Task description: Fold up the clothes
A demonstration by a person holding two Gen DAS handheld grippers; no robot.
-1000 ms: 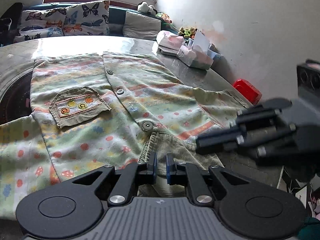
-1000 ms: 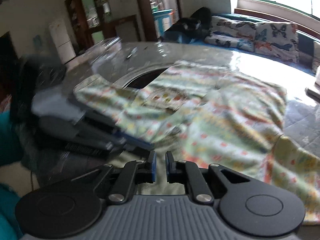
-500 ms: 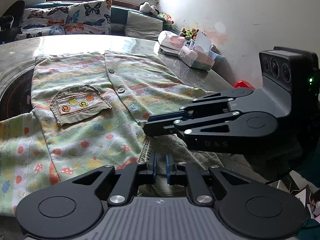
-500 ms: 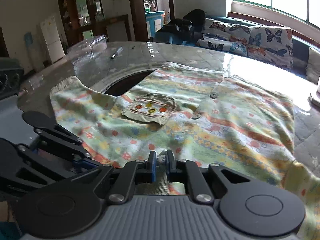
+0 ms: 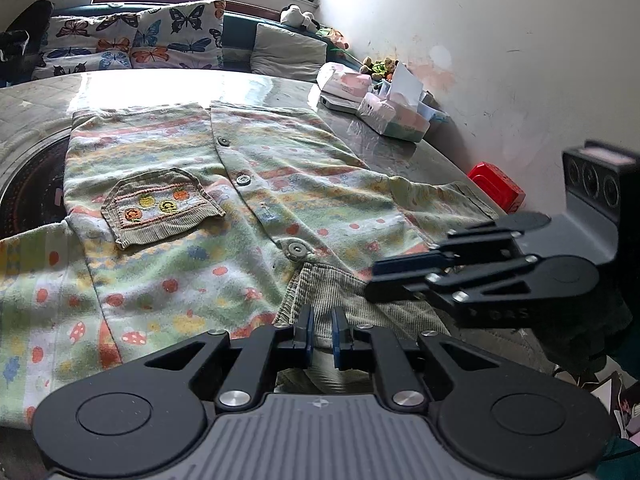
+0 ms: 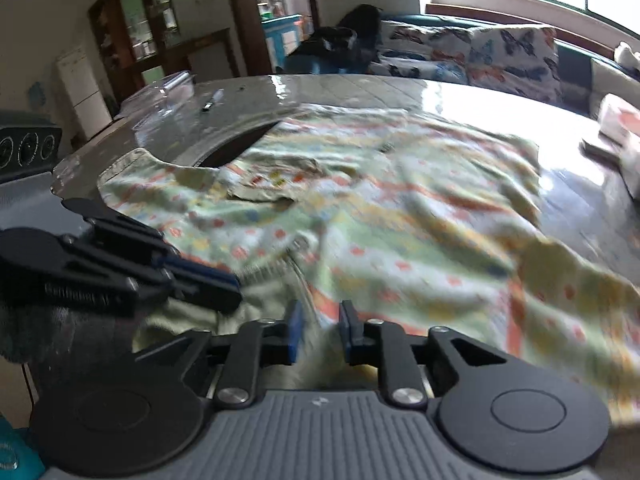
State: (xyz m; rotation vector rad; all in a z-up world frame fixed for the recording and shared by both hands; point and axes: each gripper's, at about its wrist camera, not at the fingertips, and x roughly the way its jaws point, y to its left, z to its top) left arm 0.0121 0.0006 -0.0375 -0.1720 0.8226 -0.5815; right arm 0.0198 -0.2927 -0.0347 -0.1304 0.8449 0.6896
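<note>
**Both claws at the collar end of the shirt, left one pinching, right one loose**

Pastel green button-up shirt with mushroom and dot print (image 5: pixel 192 248) spread flat across the shiny grey stone counter (image 5: pixel 248 88), front side up, olive corduroy chest pocket with embroidered fruit (image 5: pixel 162 210) showing, three round buttons down the placket.

Left claw (image 5: pixel 320 338): blue pads nearly together, only a narrow slit between, ribbed olive corduroy collar (image 5: pixel 348 300) sitting right in that slit. Looks clamped on the collar edge. Same claw visible from the right wrist view (image 6: pixel 204 280), coming in from the left over the collar area, though smeared.

Right claw (image 6: pixel 320 332): pads apart with a clear gap, fabric visible through the gap but not pinched as far as can be told. From the left wrist view (image 5: pixel 404 276), hovering sideways just above the collar's right side, pads close to the cloth; touching or not, hard to say.

Hard to make out: right wrist view heavily motion-blurred, shirt print reduced to streaks, pocket barely readable. Near hem of collar hidden behind both claw bodies. Left sleeve cut off at the frame edge. Dark round recess in the counter (image 5: pixel 32 188) partly covered by the shirt. Pink-and-white tissue packs (image 5: pixel 394 114) and a red plastic box (image 5: pixel 498 186) near the wall, well apart from the shirt.
</note>
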